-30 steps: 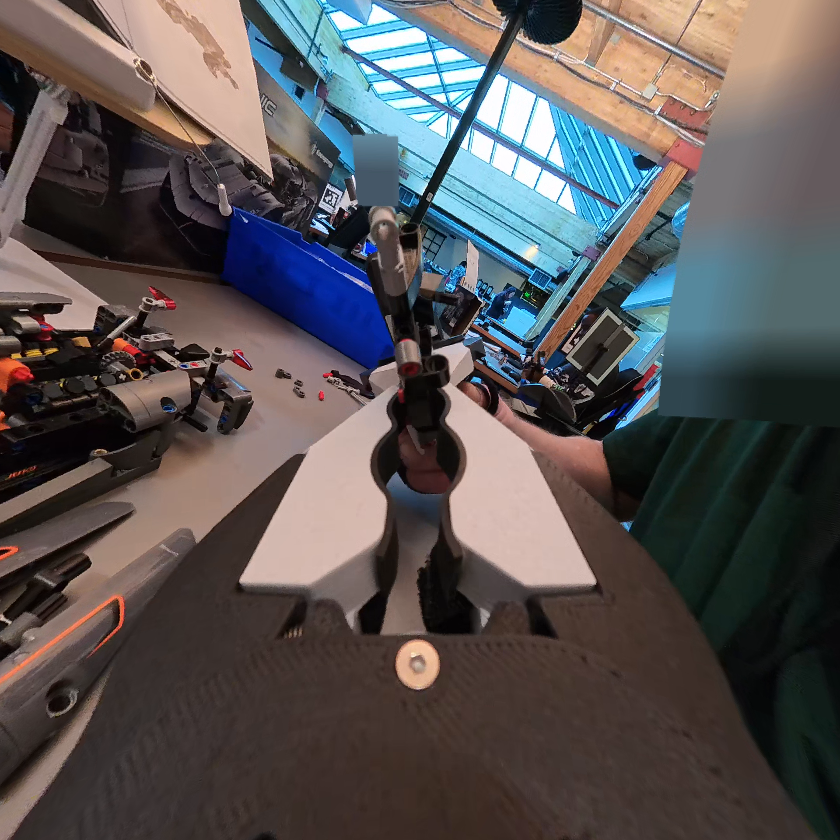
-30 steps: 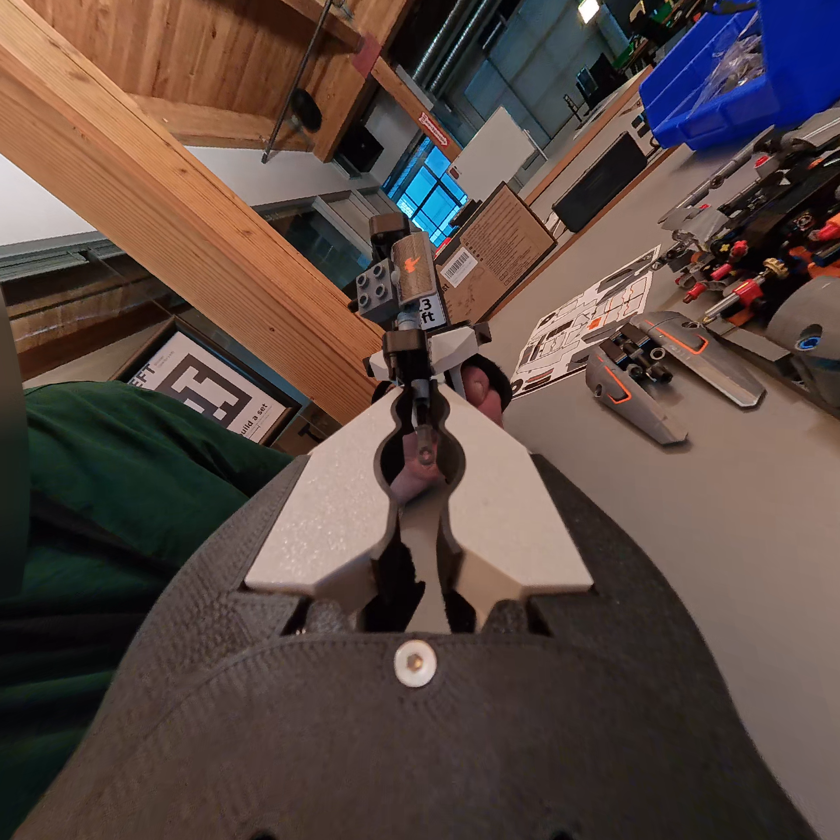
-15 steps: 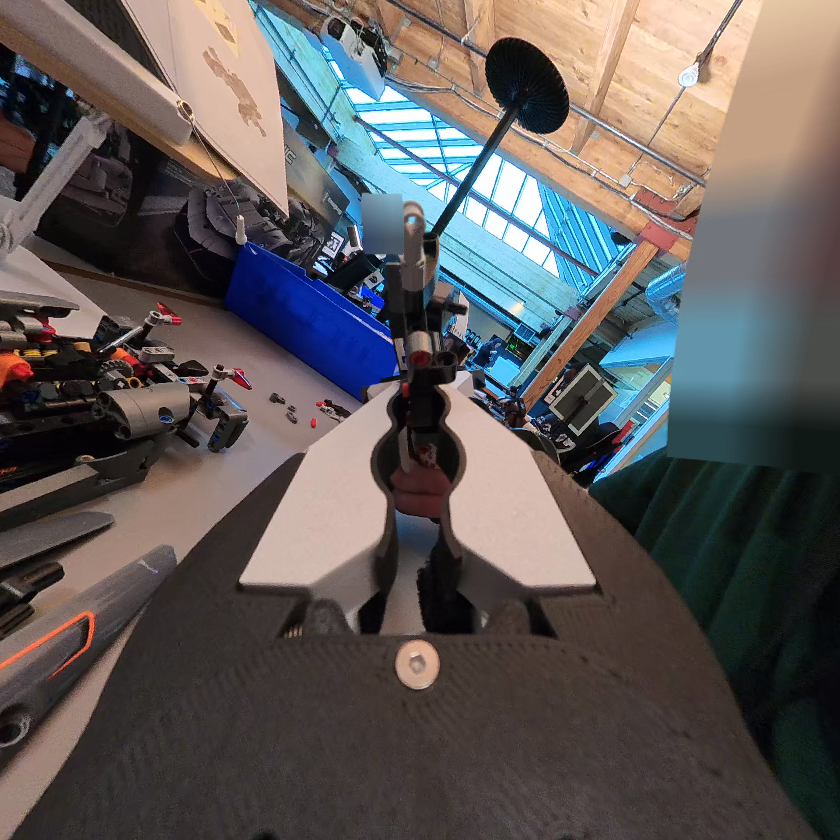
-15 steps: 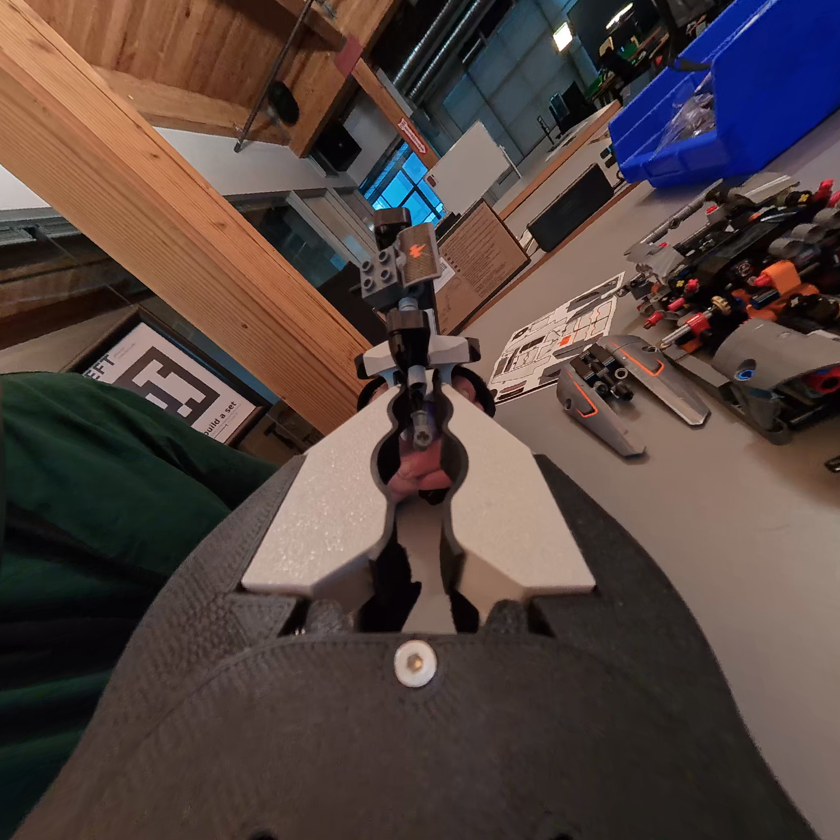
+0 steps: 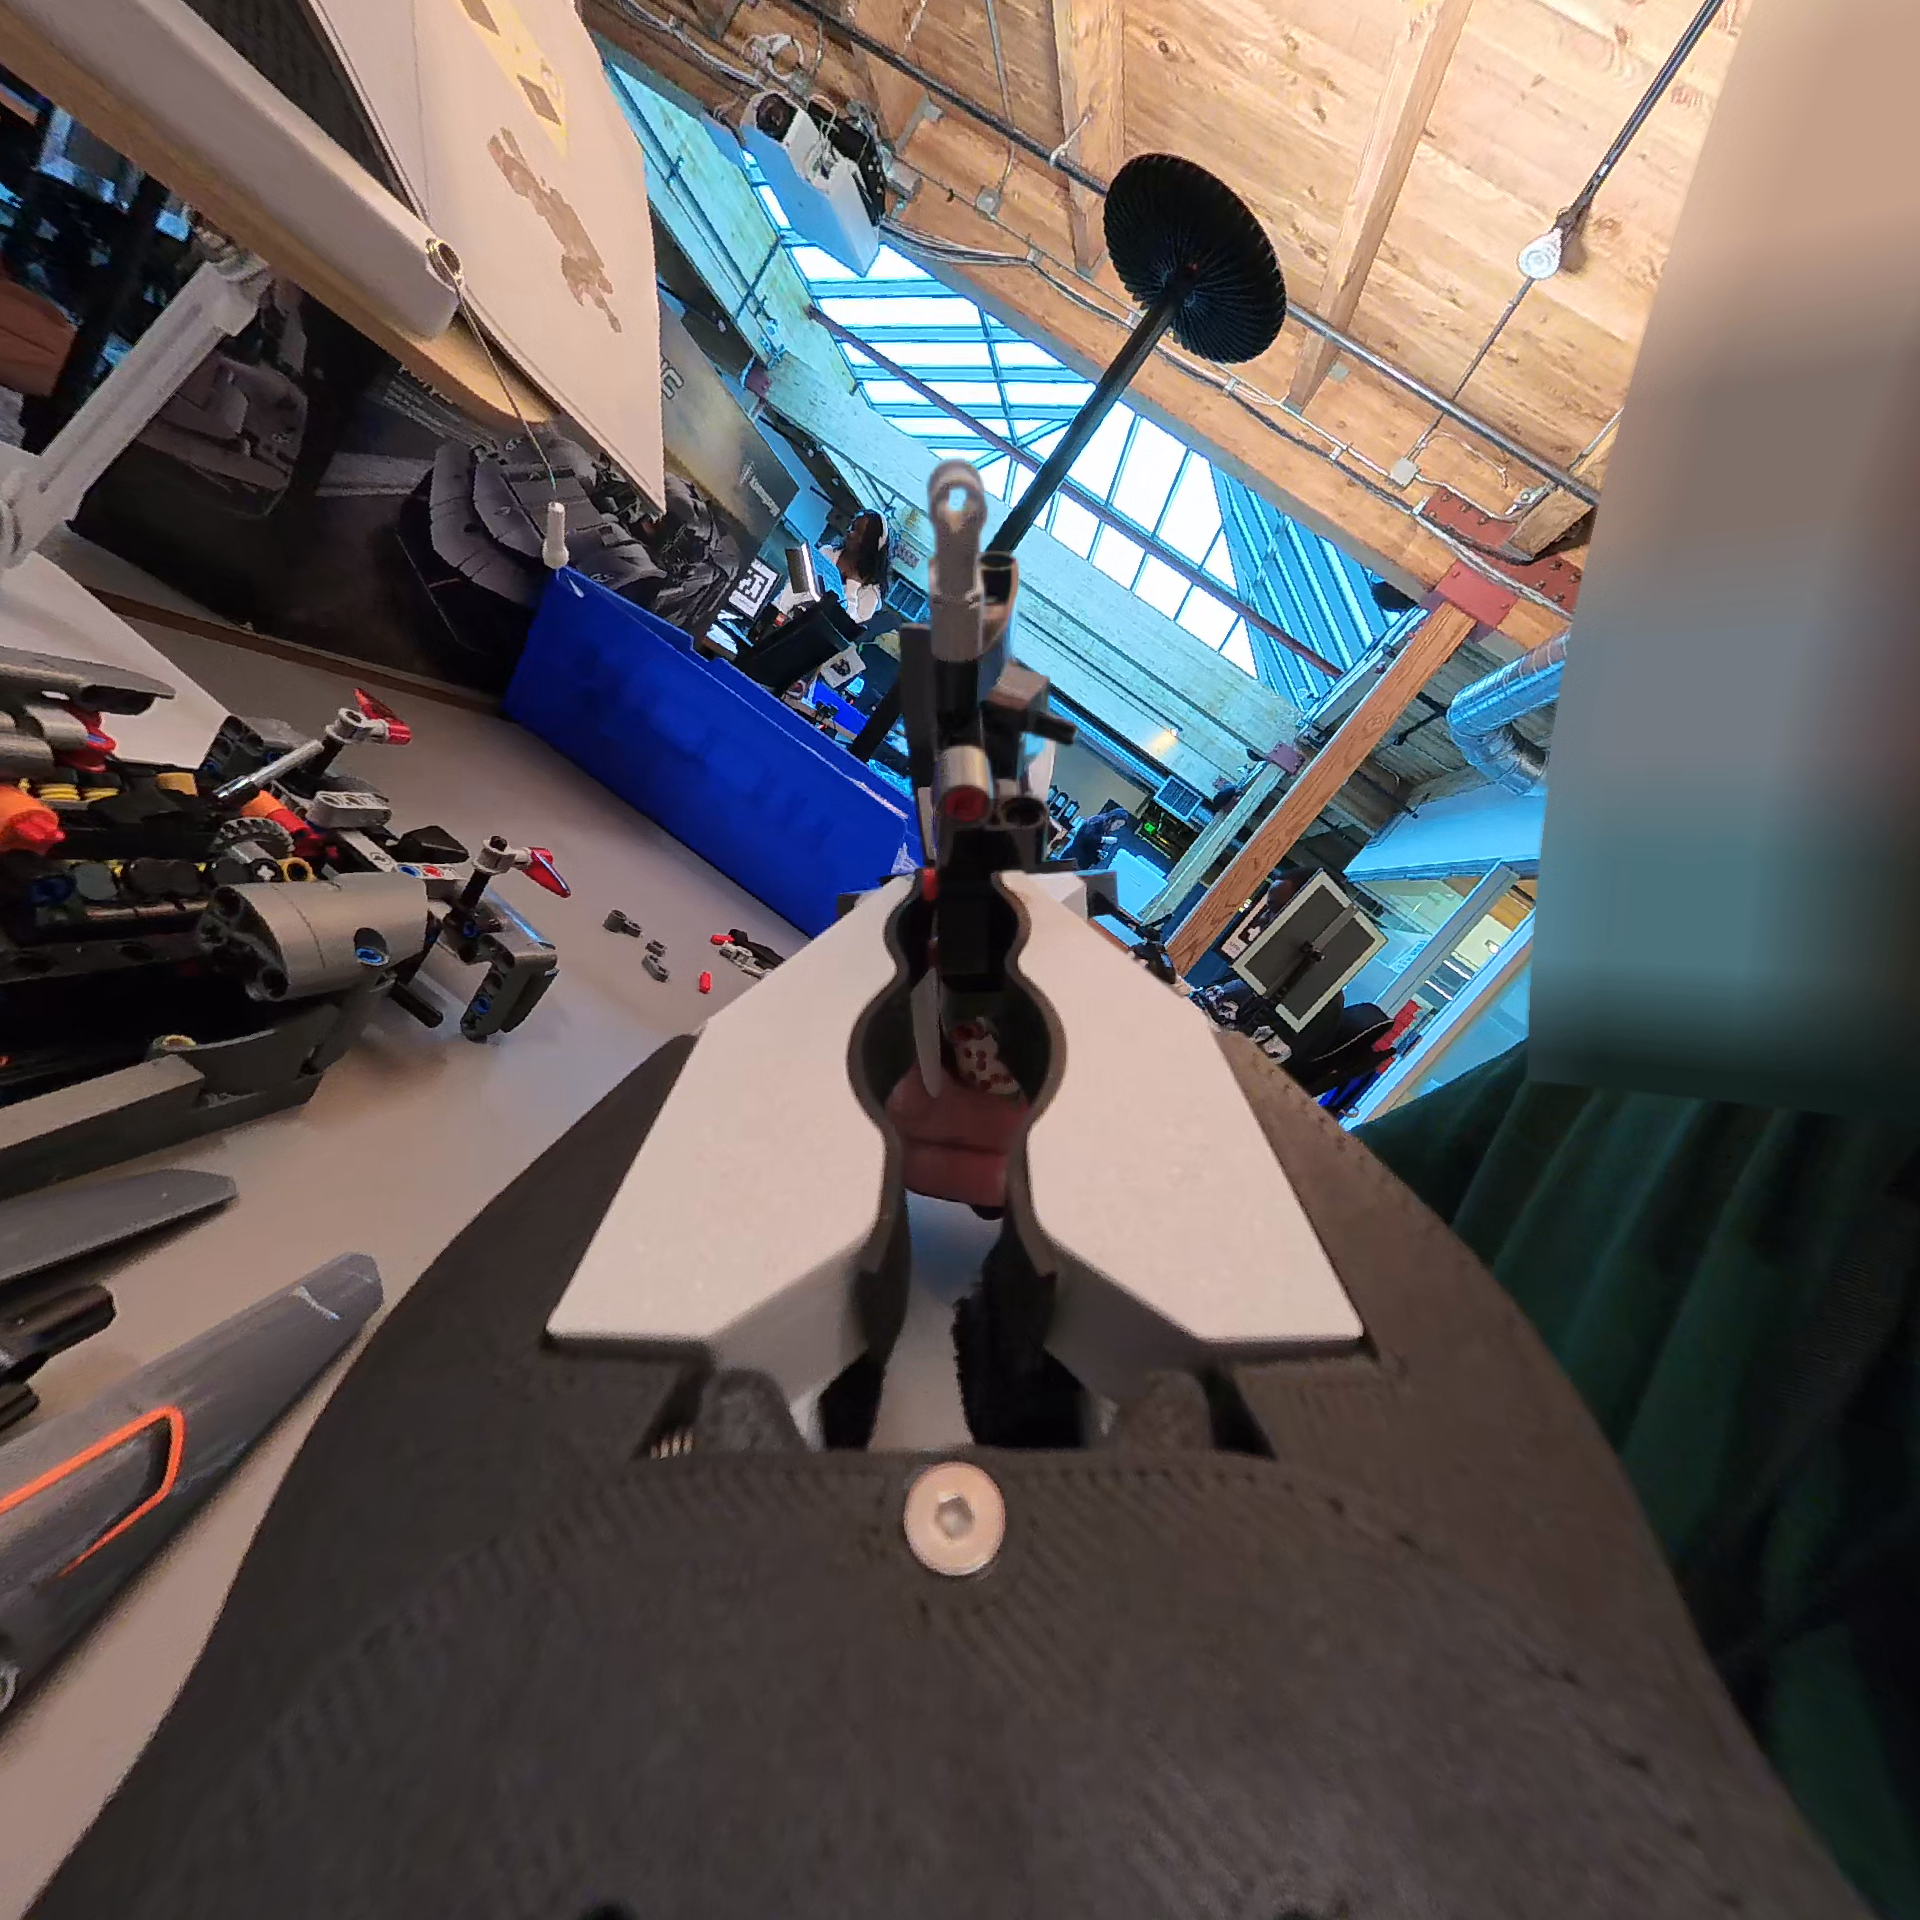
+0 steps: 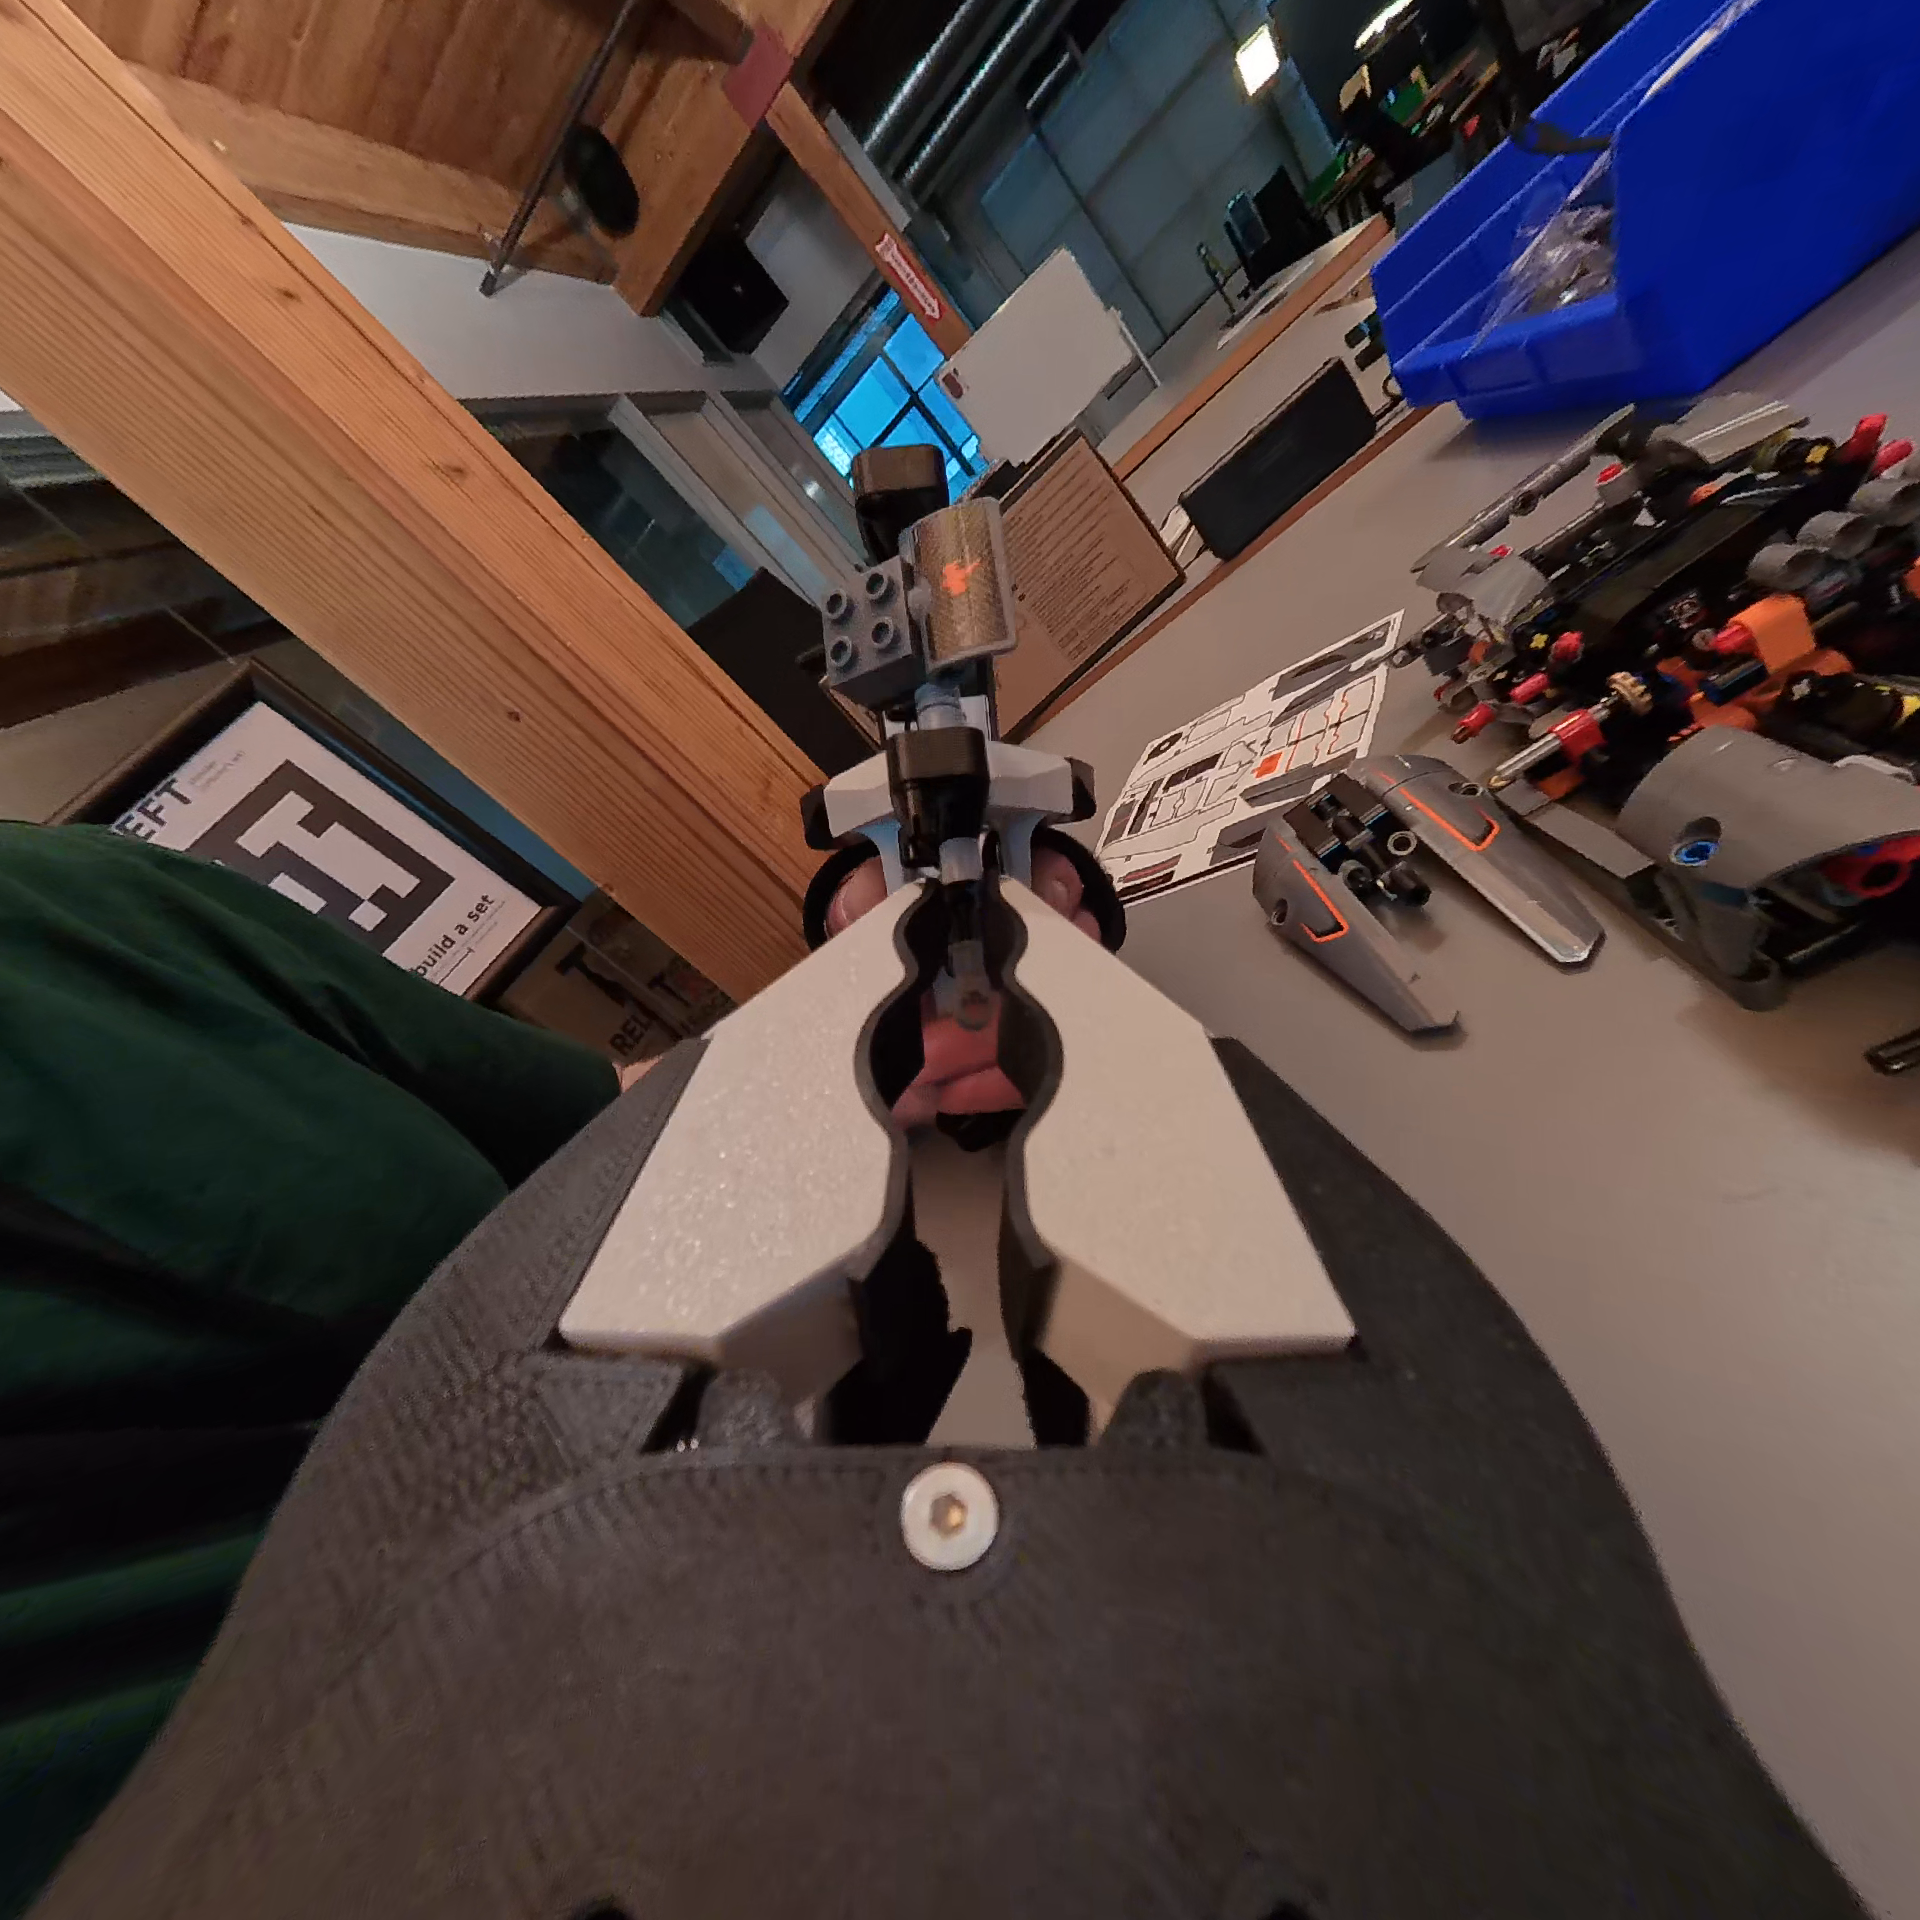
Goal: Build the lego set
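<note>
A small lego sub-assembly is held up in the air between my two grippers, which face each other. In the left wrist view it (image 5: 966, 727) is a black and grey stack with a red pin and a grey ringed rod on top, and my left gripper (image 5: 961, 883) is shut on its black lower part. In the right wrist view it (image 6: 935, 623) shows a dark grey studded block, a grey cylinder with an orange mark and a black connector, and my right gripper (image 6: 961, 888) is shut on its thin lower rod. The left gripper's pale fingers (image 6: 1039, 779) show just behind.
The large, partly built lego vehicle (image 5: 208, 914) (image 6: 1714, 665) lies on the grey table. Grey panels with orange trim (image 5: 156, 1455) (image 6: 1351, 883), a sticker sheet (image 6: 1247, 748), loose small pieces (image 5: 665, 945) and a blue bin (image 5: 707, 758) (image 6: 1714, 208) are near. A person in a green top is close by. Left and right tips are no more than a few centimetres apart.
Both grippers have stayed shut on the sub-assembly and have tilted. The left view now looks more toward the ceiling. The right view has swung toward the vehicle on the table.
</note>
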The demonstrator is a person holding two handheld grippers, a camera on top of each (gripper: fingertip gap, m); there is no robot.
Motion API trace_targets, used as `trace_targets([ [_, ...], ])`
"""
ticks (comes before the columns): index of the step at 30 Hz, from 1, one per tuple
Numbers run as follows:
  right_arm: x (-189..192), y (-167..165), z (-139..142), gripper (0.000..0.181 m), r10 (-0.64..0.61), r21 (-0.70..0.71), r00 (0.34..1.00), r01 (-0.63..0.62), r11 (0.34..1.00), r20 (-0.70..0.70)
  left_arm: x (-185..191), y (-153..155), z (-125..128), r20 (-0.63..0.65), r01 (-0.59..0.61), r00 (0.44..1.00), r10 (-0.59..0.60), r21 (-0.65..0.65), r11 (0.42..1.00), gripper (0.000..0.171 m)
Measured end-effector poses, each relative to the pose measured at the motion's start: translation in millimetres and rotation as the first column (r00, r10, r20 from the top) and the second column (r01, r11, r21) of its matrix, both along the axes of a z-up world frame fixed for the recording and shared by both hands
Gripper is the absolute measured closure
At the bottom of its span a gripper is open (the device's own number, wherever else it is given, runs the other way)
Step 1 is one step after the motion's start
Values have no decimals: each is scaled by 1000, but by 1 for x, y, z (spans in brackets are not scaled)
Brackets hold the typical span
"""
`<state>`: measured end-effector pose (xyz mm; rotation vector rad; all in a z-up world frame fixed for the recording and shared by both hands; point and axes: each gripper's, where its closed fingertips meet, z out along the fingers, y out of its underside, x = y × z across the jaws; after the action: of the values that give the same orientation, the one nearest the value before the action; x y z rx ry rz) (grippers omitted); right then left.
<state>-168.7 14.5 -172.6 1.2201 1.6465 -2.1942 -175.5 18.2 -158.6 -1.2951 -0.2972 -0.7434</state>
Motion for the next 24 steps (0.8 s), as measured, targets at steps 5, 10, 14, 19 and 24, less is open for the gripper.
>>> trace_targets([
  [5, 0, 1, 2, 169, 4, -11, 1000, -4, 1000, -4, -1, -1, 2, 13, -5, 1000, 5, 15, 1000, 164],
  [10, 1, 8, 4, 171, 12, 6, 1000, -12, 1000, -13, -5, -3, 7, 42, -18, 999, 16, 43, 999, 164],
  [14, 4, 3, 1, 177, 33, 42, 999, -33, 999, -16, -5, -2, 7, 53, -19, 998, 17, 44, 999, 164],
  [19, 5, 4, 2, 165, 50, 56, 998, -48, 997, -27, -4, -2, 8, 54, -19, 998, 16, 55, 998, 164],
  [24, 6, 9, -7, 154, 36, 313, 990, 9, 950, -139, -7, -4, 9, 70, 2, 998, -5, 31, 1000, 164],
])
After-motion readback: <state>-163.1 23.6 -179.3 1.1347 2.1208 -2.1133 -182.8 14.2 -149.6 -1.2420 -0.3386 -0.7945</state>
